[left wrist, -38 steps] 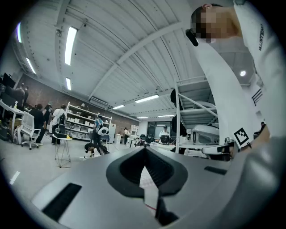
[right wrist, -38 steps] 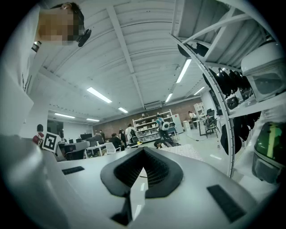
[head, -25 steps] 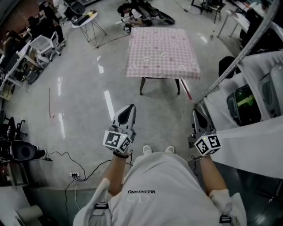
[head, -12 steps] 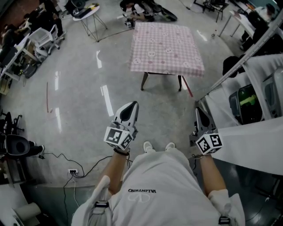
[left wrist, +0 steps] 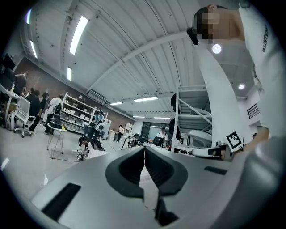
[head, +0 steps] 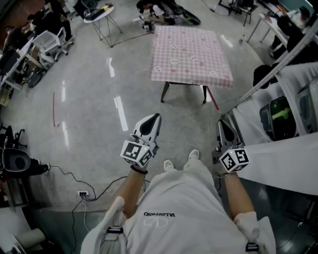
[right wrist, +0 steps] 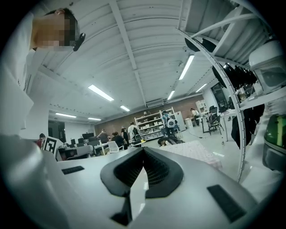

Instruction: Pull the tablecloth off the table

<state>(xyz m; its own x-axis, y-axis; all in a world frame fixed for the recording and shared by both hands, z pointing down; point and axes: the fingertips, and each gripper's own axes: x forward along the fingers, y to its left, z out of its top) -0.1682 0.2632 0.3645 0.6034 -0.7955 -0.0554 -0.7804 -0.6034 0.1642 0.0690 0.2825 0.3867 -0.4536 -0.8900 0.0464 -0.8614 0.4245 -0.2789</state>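
Note:
A pink checked tablecloth (head: 191, 52) covers a small square table whose dark legs (head: 164, 92) show under the near edge; it stands a few steps ahead of me on the grey floor. The cloth also shows in the right gripper view (right wrist: 196, 151), far off. My left gripper (head: 151, 120) is held at waist height, pointing toward the table, shut with nothing in it (left wrist: 144, 149). My right gripper (head: 221, 127) is level with it on the right, also shut and empty (right wrist: 143, 150). Both are well short of the table.
A white-draped frame with a machine (head: 278, 114) and a slanted metal pole (head: 280, 62) stand close on my right. A red stick (head: 210, 98) leans at the table's right leg. A person crouches beyond the table (head: 159, 10). A round side table (head: 97, 16), chairs (head: 47, 47) and floor cables (head: 79, 183) lie left.
The person has stepped forward, right foot now ahead, and the table sits slightly nearer in the head view. Both grippers have moved along with the body and stay shut.

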